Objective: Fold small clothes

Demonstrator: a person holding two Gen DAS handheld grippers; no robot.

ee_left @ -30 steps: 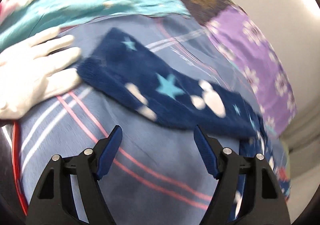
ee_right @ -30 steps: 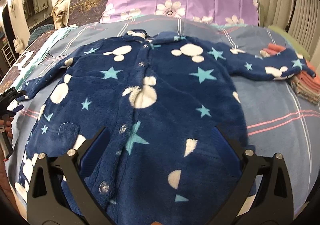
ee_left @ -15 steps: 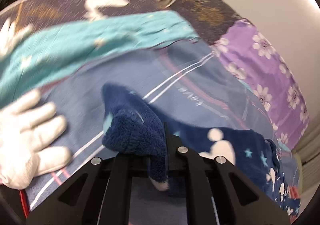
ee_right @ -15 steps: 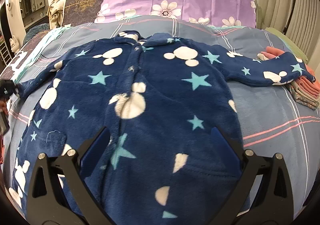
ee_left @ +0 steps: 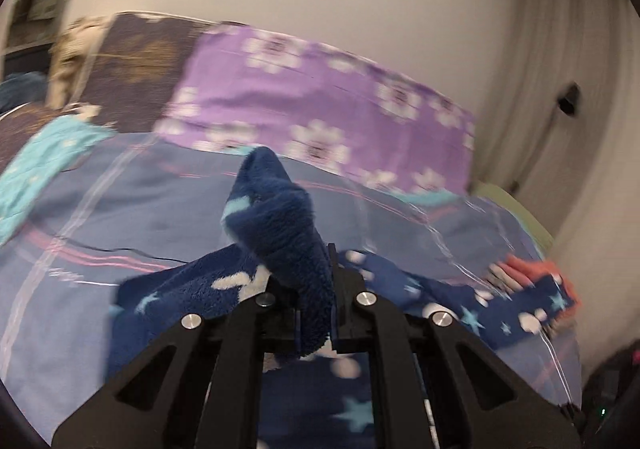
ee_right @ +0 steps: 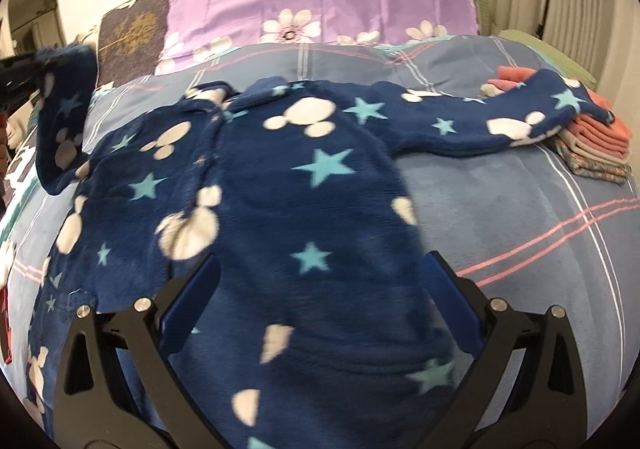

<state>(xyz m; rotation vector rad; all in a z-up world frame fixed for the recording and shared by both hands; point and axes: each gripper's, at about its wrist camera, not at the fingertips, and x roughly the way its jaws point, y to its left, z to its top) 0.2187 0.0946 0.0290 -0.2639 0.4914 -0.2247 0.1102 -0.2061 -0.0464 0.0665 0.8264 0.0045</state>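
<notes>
- The left claw (ee_left: 314, 313) is clamped on the cuff of one sleeve (ee_left: 280, 233) of a navy fleece garment (ee_right: 280, 209); the fluffy cuff bunches up between the black arms and sticks out above them.
- In the right wrist view that same sleeve (ee_right: 64, 117) is raised off the bed at the far left edge, hanging in a curve down to the shoulder of the garment.
- The garment, patterned with teal stars and cream mouse-head shapes, lies front up on the blue plaid bedcover (ee_right: 520, 217), collar toward the pillows.
- Its other sleeve (ee_right: 500, 121) lies stretched out flat to the right, with the cuff resting on a stack of folded cloths (ee_right: 596, 145) in salmon and grey.
- The right claw (ee_right: 320, 309) stands wide open over the lower part of the garment; its blue pads (ee_right: 192, 301) are apart and nothing is pinched between them.
- A purple pillow with white flowers (ee_right: 320, 5) lies across the head of the bed, with a dark brown patterned pillow (ee_right: 132, 29) just beside it on the left.
- A teal cloth (ee_left: 44, 165) lies along the left side of the bed in the left wrist view, which is blurred.
</notes>
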